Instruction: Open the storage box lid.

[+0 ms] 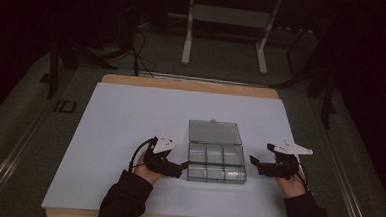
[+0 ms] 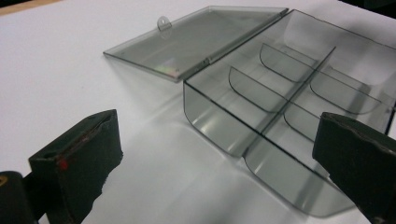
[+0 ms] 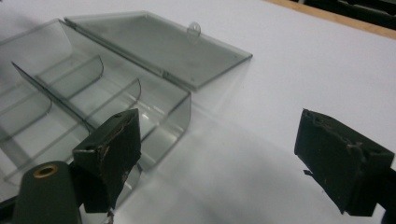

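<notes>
High view recorded one clear plastic box [image 1: 216, 162] on the white sheet [image 1: 119, 134], its single lid [image 1: 215, 132] laid flat behind, six compartments counted. Two grippers flanked it: left gripper [image 1: 183, 165] just beside its left wall, right gripper [image 1: 253, 161] near its right. Both stood wide open, holding nothing.

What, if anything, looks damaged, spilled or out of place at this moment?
Little stands out. The clear compartment box sits square on the white mat, lid laid flat open, compartments empty. Only oddity: the jaw pads on the right gripper and left gripper look frayed and chipped.
</notes>
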{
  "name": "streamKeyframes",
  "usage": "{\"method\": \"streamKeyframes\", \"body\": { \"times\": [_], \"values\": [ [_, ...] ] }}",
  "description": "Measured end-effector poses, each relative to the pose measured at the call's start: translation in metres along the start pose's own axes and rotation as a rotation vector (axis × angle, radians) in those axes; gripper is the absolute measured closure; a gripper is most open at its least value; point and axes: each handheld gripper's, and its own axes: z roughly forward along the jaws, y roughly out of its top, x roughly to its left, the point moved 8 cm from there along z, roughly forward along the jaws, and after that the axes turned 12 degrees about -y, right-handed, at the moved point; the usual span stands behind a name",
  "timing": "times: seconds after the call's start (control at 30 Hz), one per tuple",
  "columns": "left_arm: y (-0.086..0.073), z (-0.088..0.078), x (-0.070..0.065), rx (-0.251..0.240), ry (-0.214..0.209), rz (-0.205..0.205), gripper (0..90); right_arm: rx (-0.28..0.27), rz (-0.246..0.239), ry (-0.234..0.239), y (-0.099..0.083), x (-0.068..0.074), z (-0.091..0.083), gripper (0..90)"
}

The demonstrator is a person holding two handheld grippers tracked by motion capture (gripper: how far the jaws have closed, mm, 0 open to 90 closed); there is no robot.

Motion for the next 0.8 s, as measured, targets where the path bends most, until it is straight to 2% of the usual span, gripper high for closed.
{"method": "streamKeyframes", "body": {
  "times": [0.4,0.6,0.8],
  "values": [
    [-0.022,-0.011,-0.011,0.014,-0.009,-0.014,2.4,0.004,0.002,0.007,-0.019,0.008,-0.008,14.4],
    [-0.031,-0.020,-0.016,-0.009,-0.018,-0.026,2.4,0.009,-0.005,0.007,-0.029,0.009,-0.013,14.4],
    [-0.042,-0.022,-0.026,0.013,-0.018,-0.011,2.4,0.021,-0.009,0.000,-0.038,0.009,-0.016,14.4]
  ]
}}
